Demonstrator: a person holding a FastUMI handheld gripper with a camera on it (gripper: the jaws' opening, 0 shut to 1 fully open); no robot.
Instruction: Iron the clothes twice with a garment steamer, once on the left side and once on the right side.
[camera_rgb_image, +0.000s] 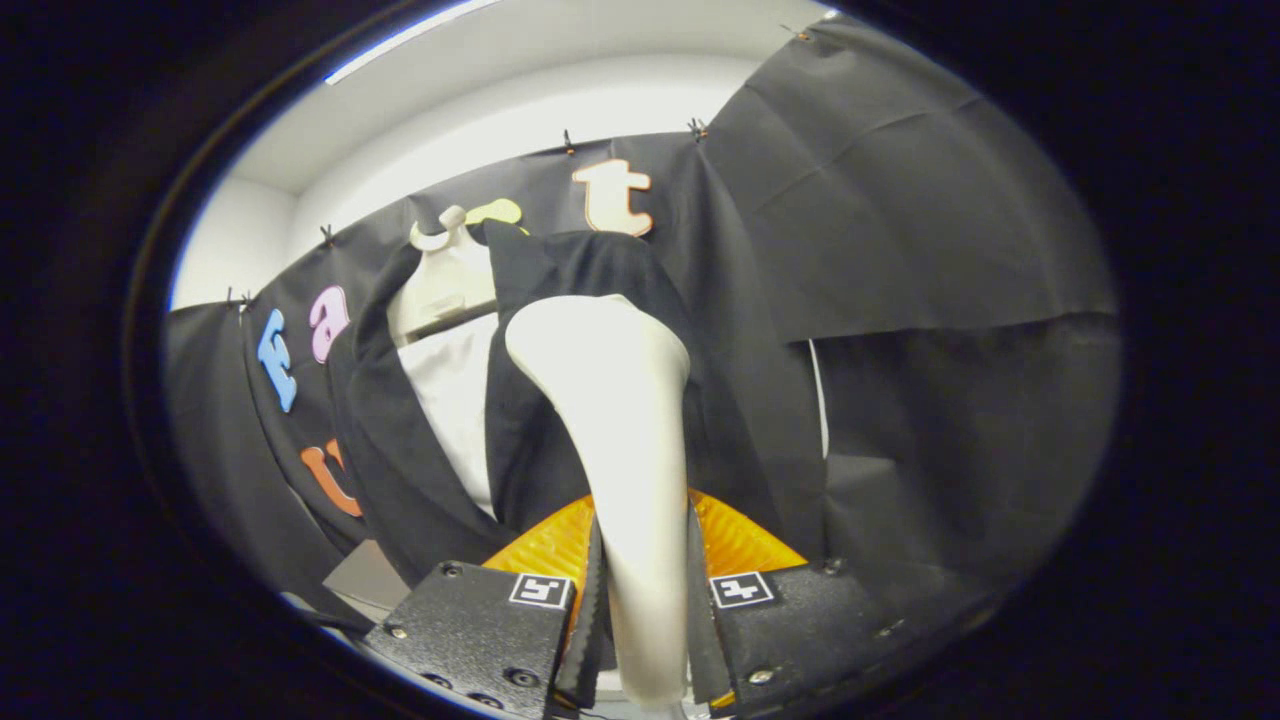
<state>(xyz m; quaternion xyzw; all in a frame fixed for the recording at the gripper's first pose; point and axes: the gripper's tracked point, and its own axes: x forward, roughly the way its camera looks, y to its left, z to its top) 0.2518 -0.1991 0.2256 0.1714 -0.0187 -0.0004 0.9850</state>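
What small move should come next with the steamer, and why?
Probably draw the garment steamer slowly down the black jacket. The claw is shut on the steamer's handle, and the head sits high on one front panel beside the white mannequin, with much cloth left below.

Readable words or numbers: none that I can make out.
Markers: two small square black-and-white coded tags, a left one (541, 590) and a right one (742, 589), one on top of each finger block of the gripper (645, 610). They are patterns, not letters.
Between the tags: the garment steamer (620, 420), its plain pale handle pressed by both fingers, with no brand showing.
Beyond the fingers: dark clothes (600, 265), with no legible tag.
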